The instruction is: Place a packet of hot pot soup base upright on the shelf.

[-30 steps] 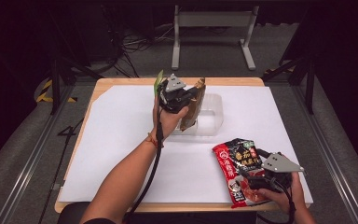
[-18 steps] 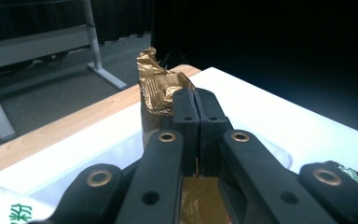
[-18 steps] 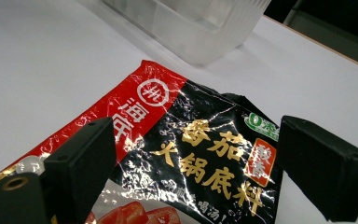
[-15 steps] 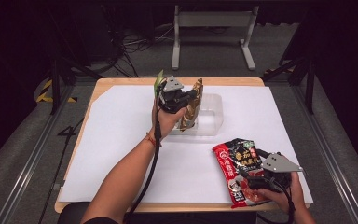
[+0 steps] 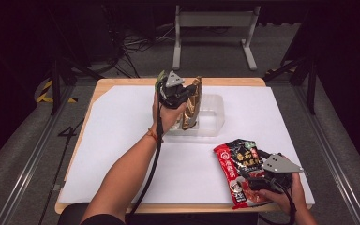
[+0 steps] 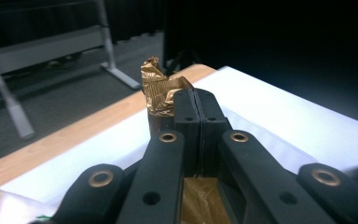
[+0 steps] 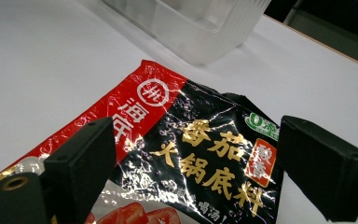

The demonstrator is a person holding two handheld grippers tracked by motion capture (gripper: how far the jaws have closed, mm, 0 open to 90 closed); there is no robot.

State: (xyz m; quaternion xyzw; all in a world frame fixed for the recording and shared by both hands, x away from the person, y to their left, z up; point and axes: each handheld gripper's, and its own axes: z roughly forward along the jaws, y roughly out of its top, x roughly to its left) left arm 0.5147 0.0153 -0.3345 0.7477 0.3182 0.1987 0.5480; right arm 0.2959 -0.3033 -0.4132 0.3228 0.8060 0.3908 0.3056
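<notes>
A gold foil packet (image 5: 192, 104) stands nearly upright, its lower end at the left part of a clear plastic container (image 5: 213, 119). My left gripper (image 5: 180, 93) is shut on the packet's upper part. In the left gripper view the jaws meet at the left gripper (image 6: 197, 95), with the gold foil packet (image 6: 161, 86) crumpled just beyond them. A red and black sauce packet (image 5: 239, 164) lies flat at the table's front right. My right gripper (image 5: 252, 177) hovers low over it. The right gripper (image 7: 200, 135) is open, its jaws wide on either side of the sauce packet (image 7: 191, 158).
White paper (image 5: 122, 140) covers the wooden table (image 5: 122, 83). The clear container (image 7: 200, 28) sits just beyond the sauce packet. A bit of green foil (image 5: 161, 78) shows beside the left hand. A metal stand (image 5: 213, 21) is on the floor behind the table.
The left gripper and the gold packet have shifted only slightly at the container. The right gripper has stayed over the sauce packet.
</notes>
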